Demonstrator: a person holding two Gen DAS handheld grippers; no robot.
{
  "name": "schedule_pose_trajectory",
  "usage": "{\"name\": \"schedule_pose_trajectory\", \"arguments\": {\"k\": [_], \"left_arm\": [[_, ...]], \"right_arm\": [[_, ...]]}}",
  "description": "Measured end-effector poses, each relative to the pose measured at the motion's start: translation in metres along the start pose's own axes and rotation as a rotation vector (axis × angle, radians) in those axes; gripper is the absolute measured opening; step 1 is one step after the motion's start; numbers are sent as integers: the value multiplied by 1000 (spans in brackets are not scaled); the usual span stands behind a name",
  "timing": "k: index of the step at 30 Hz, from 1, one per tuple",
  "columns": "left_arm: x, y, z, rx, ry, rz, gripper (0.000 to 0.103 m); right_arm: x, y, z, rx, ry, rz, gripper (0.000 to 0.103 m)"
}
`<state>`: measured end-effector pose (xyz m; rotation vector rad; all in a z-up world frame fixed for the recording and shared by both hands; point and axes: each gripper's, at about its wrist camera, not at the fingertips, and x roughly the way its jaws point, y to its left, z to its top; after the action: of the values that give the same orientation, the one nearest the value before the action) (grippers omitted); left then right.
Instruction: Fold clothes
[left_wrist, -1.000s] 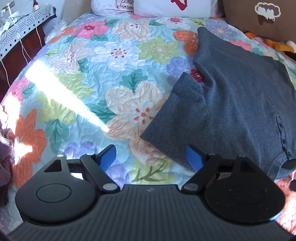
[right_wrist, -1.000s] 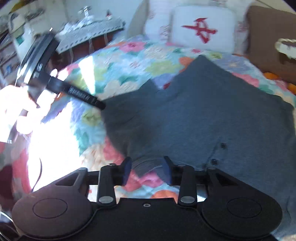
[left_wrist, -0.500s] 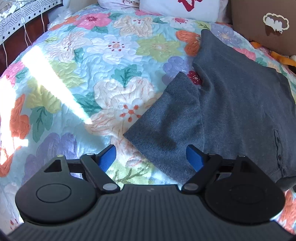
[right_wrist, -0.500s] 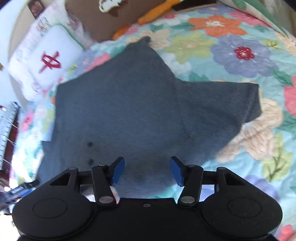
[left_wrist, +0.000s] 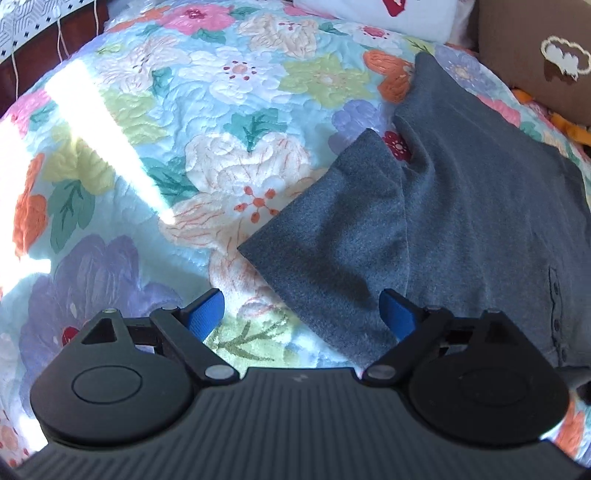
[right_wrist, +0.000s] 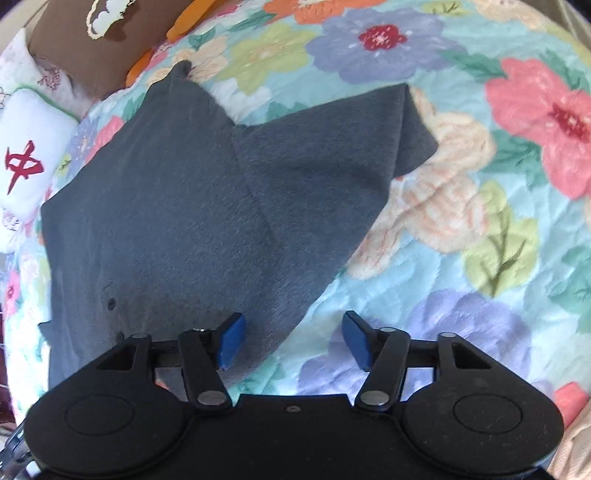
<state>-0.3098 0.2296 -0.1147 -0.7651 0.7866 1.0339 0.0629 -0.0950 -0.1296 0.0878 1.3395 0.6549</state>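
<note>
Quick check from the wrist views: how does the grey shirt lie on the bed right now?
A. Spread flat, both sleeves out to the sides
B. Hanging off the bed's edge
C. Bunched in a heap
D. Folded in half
A: the shirt lies flat on the quilt, one sleeve out in the left view, the other sleeve out in the right.

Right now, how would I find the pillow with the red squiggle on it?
Start at the flowery quilt covering the bed and follow the grey shirt up toward the head end. Beside the brown cushion sits the white pillow. It is the only one with a bold red brush mark.
</note>
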Motion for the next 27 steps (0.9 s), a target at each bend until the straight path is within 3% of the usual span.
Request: {"name": "schedule_pose_trajectory", "arguments": {"k": [4,6,7,8,9,10,11,13,16,18,21,22,23,25,27], "left_arm": [[10,0,5,-58,-26,8,96],[12,-7,4,-2,-50,-29,87],[11,-15,1,66,-42,-53,50],[9,-25,-3,143,-27,-59,19],[5,-33,-7,209,-38,-46,17],[-3,-39,-12,260,-78,-17,14],[-11,-42,-16,307,-125,12,13],[-22,-39,-19,335,-157,55,13],[-20,-21,-18,287,-77,102,3],[-12,-12,-21,301,-23,103,5],[-21,-8,-17,270,-20,48,11],[-27,-9,-13,266,-21,22,24],[-35,-12,-11,268,-28,11,45],[-52,-22,-6,309,-49,10,67],[-68,-40,-5,384,-66,30,71]], "right_arm": [[11,27,-7,-131,47,39,77],[20,52,-15,-292,47,-1,75],[24,66,-22,-396,27,-56,71],[28,81,-31,-516,2,-112,53],[29,93,-39,-613,-14,-137,29],[28,102,-47,-691,-24,-143,16],[25,108,-54,-733,-35,-158,10],[16,111,-61,-768,-59,-199,8],[9,104,-60,-769,-58,-229,7],[8,97,-54,-734,-29,-192,8],[5,97,-53,-751,-3,-185,12],[2,96,-53,-749,-1,-188,14],[-3,94,-52,-739,-4,-193,21],[-13,95,-52,-721,-30,-213,39],[-18,99,-50,-706,-61,-216,42]]}}
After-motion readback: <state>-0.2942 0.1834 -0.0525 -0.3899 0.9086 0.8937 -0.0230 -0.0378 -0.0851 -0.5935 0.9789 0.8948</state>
